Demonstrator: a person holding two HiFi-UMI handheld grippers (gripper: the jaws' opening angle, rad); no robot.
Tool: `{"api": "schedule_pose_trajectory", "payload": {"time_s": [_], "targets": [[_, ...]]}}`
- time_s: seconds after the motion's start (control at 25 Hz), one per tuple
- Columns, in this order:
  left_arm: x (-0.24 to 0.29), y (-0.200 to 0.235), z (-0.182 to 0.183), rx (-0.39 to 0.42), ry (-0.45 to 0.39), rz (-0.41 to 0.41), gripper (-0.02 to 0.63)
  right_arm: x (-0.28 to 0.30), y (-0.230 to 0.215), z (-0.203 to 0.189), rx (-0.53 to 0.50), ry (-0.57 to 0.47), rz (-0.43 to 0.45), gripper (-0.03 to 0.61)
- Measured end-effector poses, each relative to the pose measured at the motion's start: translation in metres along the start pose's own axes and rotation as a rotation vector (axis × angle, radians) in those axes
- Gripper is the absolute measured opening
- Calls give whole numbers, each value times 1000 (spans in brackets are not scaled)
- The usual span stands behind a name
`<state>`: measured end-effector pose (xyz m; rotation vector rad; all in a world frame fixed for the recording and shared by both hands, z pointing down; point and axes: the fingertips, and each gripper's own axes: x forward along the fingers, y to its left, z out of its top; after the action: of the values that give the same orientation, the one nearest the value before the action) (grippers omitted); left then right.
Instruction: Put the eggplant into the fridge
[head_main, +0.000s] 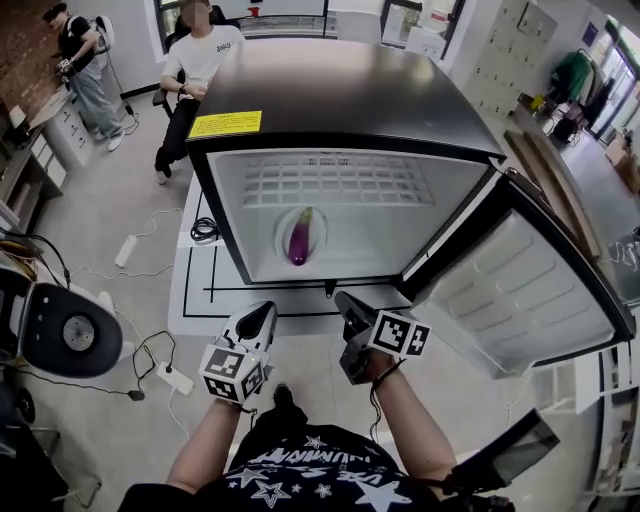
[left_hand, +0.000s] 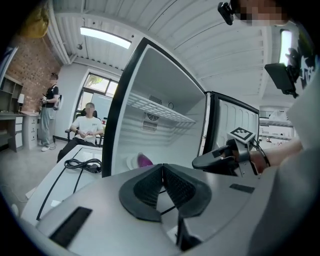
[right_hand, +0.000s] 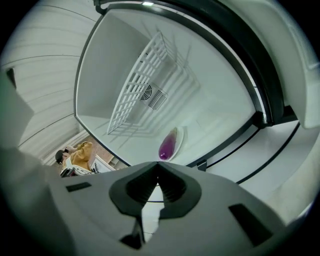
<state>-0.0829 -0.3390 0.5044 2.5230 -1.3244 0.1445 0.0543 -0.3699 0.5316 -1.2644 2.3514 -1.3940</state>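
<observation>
Placement of glossy purple elongated eggplant (head_main: 301, 240): on small white round plate (head_main: 281, 240), on floor of black-topped, white-lined fridge (head_main: 340, 100), under white wire shelf (head_main: 330, 180), door (head_main: 510, 290) wide open to the right. Judged light, firm and smooth-skinned (somewhat slippery, easily bruised); best taken across thick middle, not by stem end.

State of left tool (head_main: 264, 312): pressed together, nothing between jaws. Same for right tool (head_main: 346, 300): pressed together and empty. Both held just outside fridge opening, apart from eggplant.

No work surface in view. Fridge standing on white mat (head_main: 195, 285) marked with black lines, on grey floor. Room: trailing cables, white power strip (head_main: 125, 250), seated person (head_main: 200, 60) behind fridge, second person (head_main: 80, 60) standing far left.
</observation>
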Motion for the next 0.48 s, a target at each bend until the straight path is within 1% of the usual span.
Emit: {"api": "schedule_pose_trajectory", "payload": {"time_s": [0.12, 0.28, 0.48], "targets": [[-4, -21, 2, 8, -1, 4, 9, -22, -3, -1, -3, 2, 0, 6], [-15, -48, 2, 41, -8, 6, 9, -49, -10, -12, 9, 3, -5, 6], [-40, -69, 0, 58, -21, 41, 9, -71, -3, -29, 8, 15, 29, 6]]}}
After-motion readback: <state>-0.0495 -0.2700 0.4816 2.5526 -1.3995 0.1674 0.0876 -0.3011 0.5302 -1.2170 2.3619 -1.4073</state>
